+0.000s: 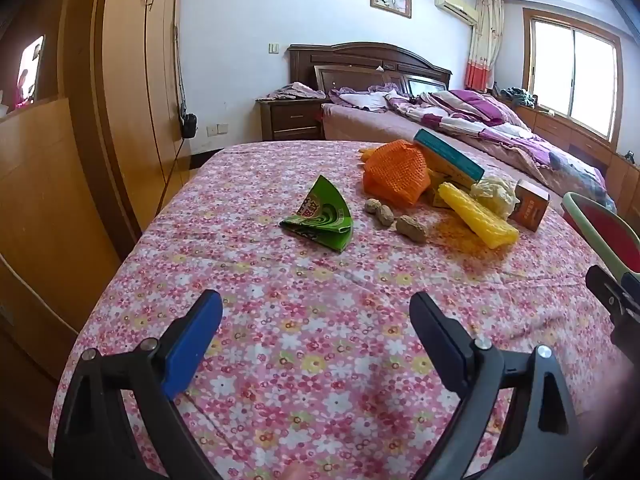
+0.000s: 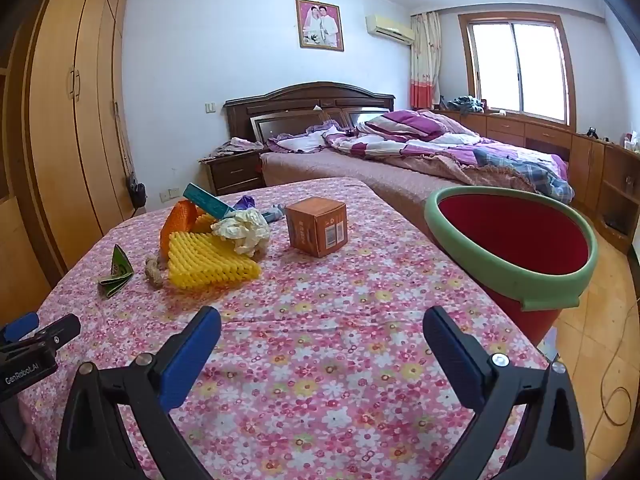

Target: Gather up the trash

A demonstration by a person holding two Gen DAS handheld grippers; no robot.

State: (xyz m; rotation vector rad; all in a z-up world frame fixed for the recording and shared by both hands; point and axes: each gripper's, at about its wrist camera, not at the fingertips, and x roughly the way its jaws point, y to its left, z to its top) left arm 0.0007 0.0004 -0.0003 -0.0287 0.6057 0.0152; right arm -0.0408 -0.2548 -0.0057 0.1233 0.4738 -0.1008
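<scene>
Pale-walled bedroom — dark wooden bed [image 2: 360,148], tall wardrobe [image 2: 76,120], bright curtained window [image 2: 520,72], framed wedding portrait [image 2: 319,25].

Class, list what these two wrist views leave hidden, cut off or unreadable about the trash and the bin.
- Red bin: its base is hidden behind the table edge in the right wrist view; the left wrist view's right edge cuts it off.
- Purple scrap: mostly hidden behind the crumpled paper, right wrist view.
- Brown box: print too small to read.
- Green wrapper: folded, text partly hidden.
</scene>
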